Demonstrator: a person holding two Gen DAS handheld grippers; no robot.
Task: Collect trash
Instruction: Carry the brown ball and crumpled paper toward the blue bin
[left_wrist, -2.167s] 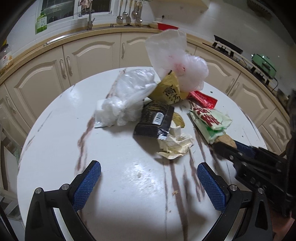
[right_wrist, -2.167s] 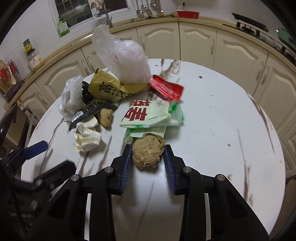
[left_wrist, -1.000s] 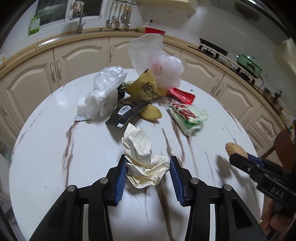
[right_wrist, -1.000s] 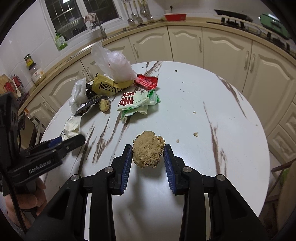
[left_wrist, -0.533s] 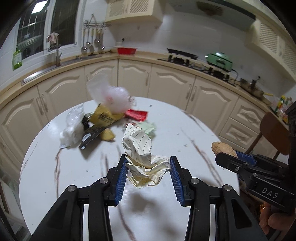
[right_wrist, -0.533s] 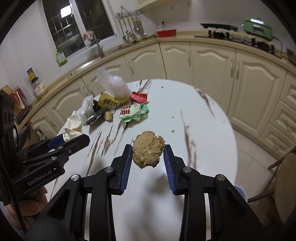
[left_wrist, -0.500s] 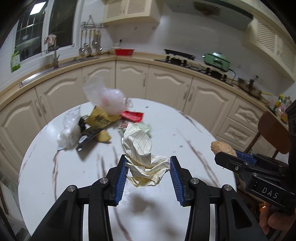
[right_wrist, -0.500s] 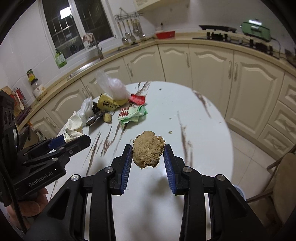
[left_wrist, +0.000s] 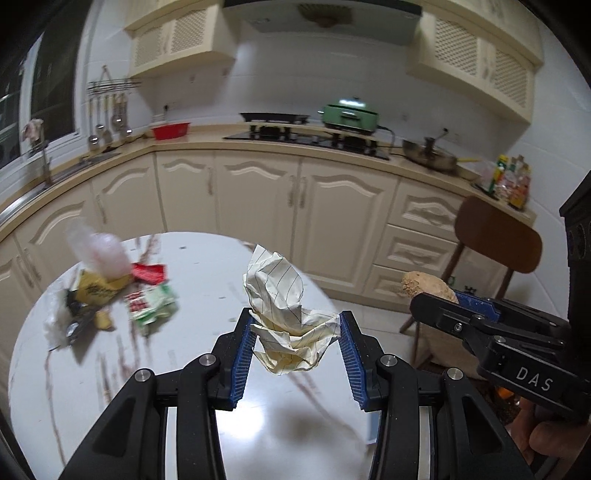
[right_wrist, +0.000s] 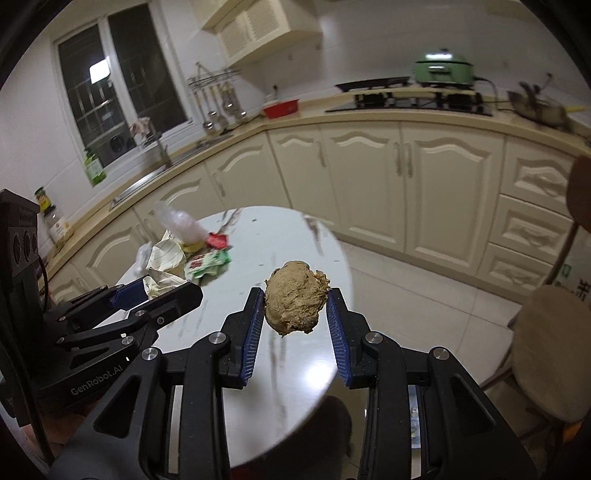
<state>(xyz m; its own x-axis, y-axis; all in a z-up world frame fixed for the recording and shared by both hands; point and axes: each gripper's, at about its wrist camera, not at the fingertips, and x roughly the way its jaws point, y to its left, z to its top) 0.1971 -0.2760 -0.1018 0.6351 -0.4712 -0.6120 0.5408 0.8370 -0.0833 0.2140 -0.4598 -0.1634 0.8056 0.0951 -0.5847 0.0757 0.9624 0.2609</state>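
Note:
My left gripper (left_wrist: 295, 332) is shut on a crumpled lined paper ball (left_wrist: 286, 314) and holds it high above the round white table (left_wrist: 207, 280). My right gripper (right_wrist: 295, 306) is shut on a brown fibrous lump (right_wrist: 295, 297), also lifted, near the table's right edge. In the left wrist view the right gripper (left_wrist: 436, 299) with the lump (left_wrist: 424, 286) is at the right. In the right wrist view the left gripper (right_wrist: 162, 291) with the paper ball (right_wrist: 164, 264) is at the left. The other trash lies on the table's far left: a clear plastic bag (left_wrist: 99, 251), a yellow wrapper (left_wrist: 96, 290), a red wrapper (left_wrist: 149, 273), a green-and-white packet (left_wrist: 149, 301).
Cream kitchen cabinets (left_wrist: 258, 199) curve behind the table. A wooden chair (left_wrist: 495, 247) stands to the right, with a cushioned seat (right_wrist: 546, 332). The tiled floor (right_wrist: 413, 284) lies beyond the table's right edge. A stove and a green pot (left_wrist: 349, 114) sit on the counter.
Both grippers have risen and tilted up and to the right with their loads. The table and trash pile now sit lower and further left; more of the counter and chair shows.

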